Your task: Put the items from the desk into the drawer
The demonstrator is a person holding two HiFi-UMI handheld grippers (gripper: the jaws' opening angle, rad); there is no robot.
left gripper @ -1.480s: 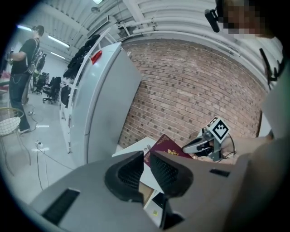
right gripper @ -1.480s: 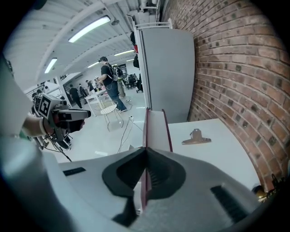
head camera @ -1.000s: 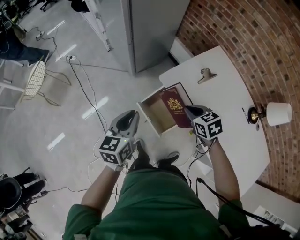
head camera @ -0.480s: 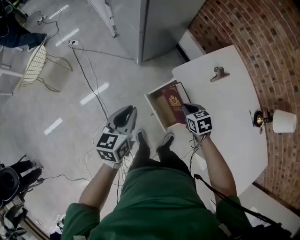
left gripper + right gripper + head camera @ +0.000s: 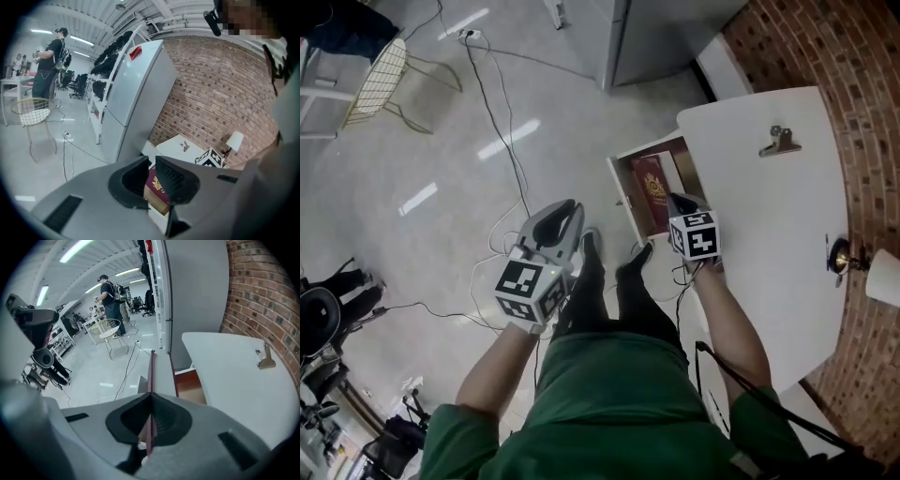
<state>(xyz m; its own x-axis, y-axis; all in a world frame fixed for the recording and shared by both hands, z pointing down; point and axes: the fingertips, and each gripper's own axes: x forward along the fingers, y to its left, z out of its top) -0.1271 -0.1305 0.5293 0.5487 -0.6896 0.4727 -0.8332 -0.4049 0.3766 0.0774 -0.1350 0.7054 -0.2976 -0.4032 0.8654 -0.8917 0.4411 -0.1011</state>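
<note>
Two units: right hand-held gripper [image 5: 676, 201] clamped red passport [image 5: 652, 184] edge-on, pointed steeply down over open drawer [image 5: 623, 190]; left hand-held gripper [image 5: 566, 208] stood narrowly apart, empty.

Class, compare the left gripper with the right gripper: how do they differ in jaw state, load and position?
The left gripper has its jaws apart with nothing gripped. The right gripper is shut on the passport, holding it by its thin edge.
The left gripper hangs over the floor, while the right gripper is at the open drawer.
Both bear marker cubes.
</note>
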